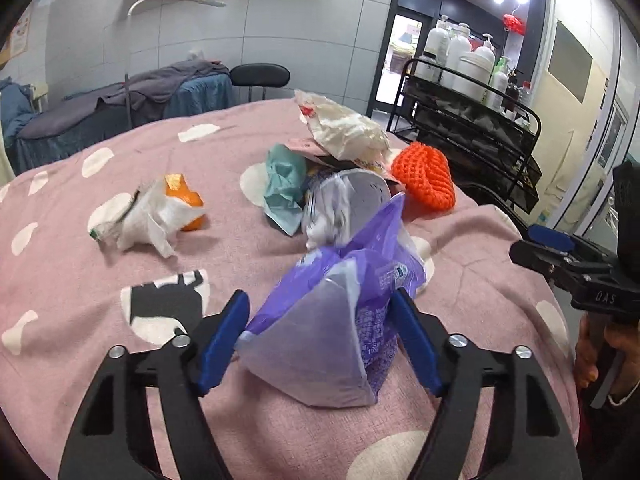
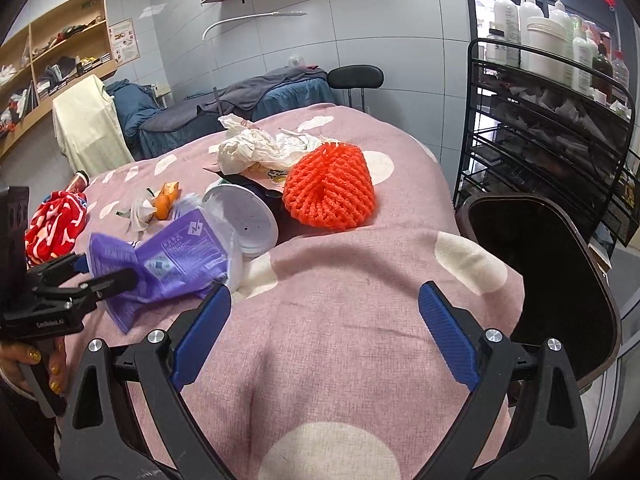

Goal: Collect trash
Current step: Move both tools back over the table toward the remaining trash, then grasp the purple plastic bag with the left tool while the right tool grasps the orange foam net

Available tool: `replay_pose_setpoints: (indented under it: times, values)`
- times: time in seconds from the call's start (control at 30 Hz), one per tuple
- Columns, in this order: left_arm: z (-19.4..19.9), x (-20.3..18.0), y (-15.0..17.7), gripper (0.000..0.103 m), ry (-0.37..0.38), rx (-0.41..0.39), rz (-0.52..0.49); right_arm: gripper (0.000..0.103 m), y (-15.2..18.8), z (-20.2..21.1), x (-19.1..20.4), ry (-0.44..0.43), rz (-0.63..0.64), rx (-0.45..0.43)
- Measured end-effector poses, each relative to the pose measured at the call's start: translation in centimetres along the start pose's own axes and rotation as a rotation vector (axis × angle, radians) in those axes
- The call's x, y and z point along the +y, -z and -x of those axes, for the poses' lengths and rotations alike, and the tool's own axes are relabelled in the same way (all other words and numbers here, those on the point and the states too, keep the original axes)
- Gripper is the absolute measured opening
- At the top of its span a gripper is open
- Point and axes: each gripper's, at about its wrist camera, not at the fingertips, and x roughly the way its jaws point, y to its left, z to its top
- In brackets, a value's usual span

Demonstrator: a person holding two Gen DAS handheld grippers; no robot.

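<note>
The left gripper (image 1: 320, 320) jaws clench the purple wrapper (image 1: 340, 300), the right gripper (image 2: 324, 324) jaws gape over bare pink bedspread (image 2: 360, 280) near its edge.

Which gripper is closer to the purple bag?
Left. The left gripper has the purple bag between its fingers; the right gripper hangs open over bare blanket beside it.

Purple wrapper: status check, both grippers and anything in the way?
Left gripper closed on the purple wrapper. Right gripper open, empty, over the pink blanket. White cup and orange foam net lie just beyond.
</note>
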Motion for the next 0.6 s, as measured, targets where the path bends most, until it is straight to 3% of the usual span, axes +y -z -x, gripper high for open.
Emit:
replay_pose_setpoints:
  times: [0.17,0.43,0.6]
  values:
    - [0.6,0.3,0.6,0.051,0.037,-0.004,0.032,0.094,-1.4,-1.2,-0.3,0.002,0.005,0.012]
    - [2.6,-0.2,1.3,0.046,0.036,-0.057,0.024,0.093,-5.0,-5.1,-1.2,-0.016,-0.007,0.075]
    - [4.5,-0.3,1.1,0.045,0.034,-0.109,0.037,0.083,-6.7,-7.8,-1.5,-0.008,-0.008,0.124]
